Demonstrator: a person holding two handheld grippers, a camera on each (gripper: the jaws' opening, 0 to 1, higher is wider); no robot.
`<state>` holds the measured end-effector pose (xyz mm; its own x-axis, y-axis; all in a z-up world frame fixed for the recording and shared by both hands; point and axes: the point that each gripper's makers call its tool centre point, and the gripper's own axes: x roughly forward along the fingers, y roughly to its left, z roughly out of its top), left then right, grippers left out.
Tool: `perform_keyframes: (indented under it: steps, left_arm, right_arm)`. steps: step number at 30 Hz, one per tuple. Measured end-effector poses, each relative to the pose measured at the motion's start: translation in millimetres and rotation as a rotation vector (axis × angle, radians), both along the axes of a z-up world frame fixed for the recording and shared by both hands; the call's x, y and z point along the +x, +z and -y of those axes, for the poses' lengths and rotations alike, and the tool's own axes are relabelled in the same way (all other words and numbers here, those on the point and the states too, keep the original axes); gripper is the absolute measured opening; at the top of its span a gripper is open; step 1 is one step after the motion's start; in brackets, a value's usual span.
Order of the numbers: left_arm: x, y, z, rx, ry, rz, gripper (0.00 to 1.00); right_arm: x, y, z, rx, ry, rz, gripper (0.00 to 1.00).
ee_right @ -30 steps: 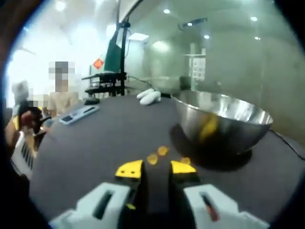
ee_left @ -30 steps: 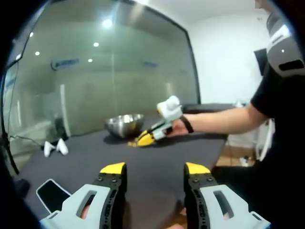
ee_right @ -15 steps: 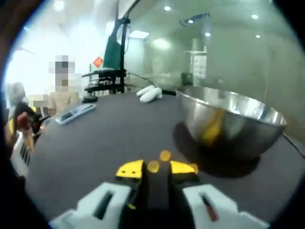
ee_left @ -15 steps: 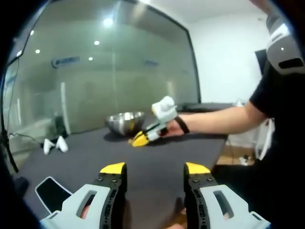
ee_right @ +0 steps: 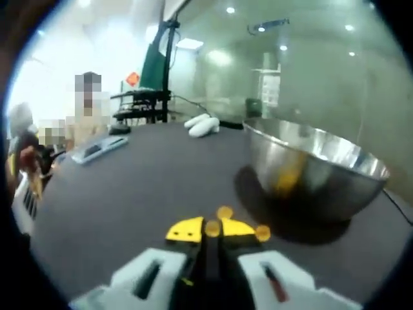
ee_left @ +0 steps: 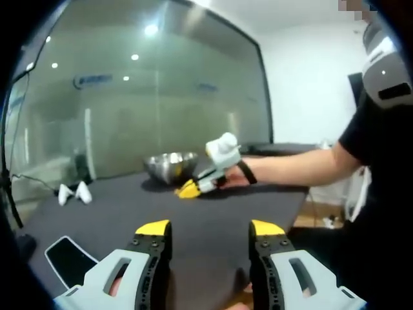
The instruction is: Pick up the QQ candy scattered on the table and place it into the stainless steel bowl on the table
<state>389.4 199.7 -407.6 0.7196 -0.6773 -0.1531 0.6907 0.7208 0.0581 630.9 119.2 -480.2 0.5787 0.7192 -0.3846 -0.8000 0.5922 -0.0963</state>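
Observation:
In the right gripper view my right gripper point(ee_right: 211, 230) has its yellow-tipped jaws closed on a small orange QQ candy point(ee_right: 211, 227) at the dark table top. Two more candies lie close by, one just ahead point(ee_right: 224, 212) and one to the right point(ee_right: 262, 232). The stainless steel bowl point(ee_right: 316, 171) stands just beyond on the right. In the left gripper view my left gripper point(ee_left: 210, 229) hovers open and empty over the near table edge. Far ahead of it, a hand holds the right gripper point(ee_left: 190, 188) down beside the bowl point(ee_left: 171, 166).
A black phone point(ee_left: 64, 258) lies at the near left of the table point(ee_left: 213, 210), and it appears again as a flat device point(ee_right: 100, 148). Two white objects point(ee_right: 203, 124) rest at the far side. A glass wall stands behind. The person's arm point(ee_left: 303, 165) reaches across.
The right gripper's jaws have closed from a narrow gap onto the candy between them, after easing forward and down toward the candies. The left gripper has stayed still and open.

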Motion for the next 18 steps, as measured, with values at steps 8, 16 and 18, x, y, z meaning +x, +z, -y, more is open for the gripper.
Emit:
perform_keyframes:
  steps: [8,16,18]
  left_arm:
    - [0.1,-0.7,-0.3,0.010,-0.001,0.001,0.49]
    - [0.2,-0.6,0.8,0.016,0.001,0.003,0.49]
    - [0.5,-0.2,2.3,0.016,-0.002,0.003,0.49]
  right_arm:
    - [4.6,0.4,2.0,0.003,-0.004,0.001,0.09]
    - [-1.6,6.3,17.3,0.030,-0.024,-0.004,0.09]
    - [-8.0,11.1,20.2,0.041,-0.027,0.001,0.09]
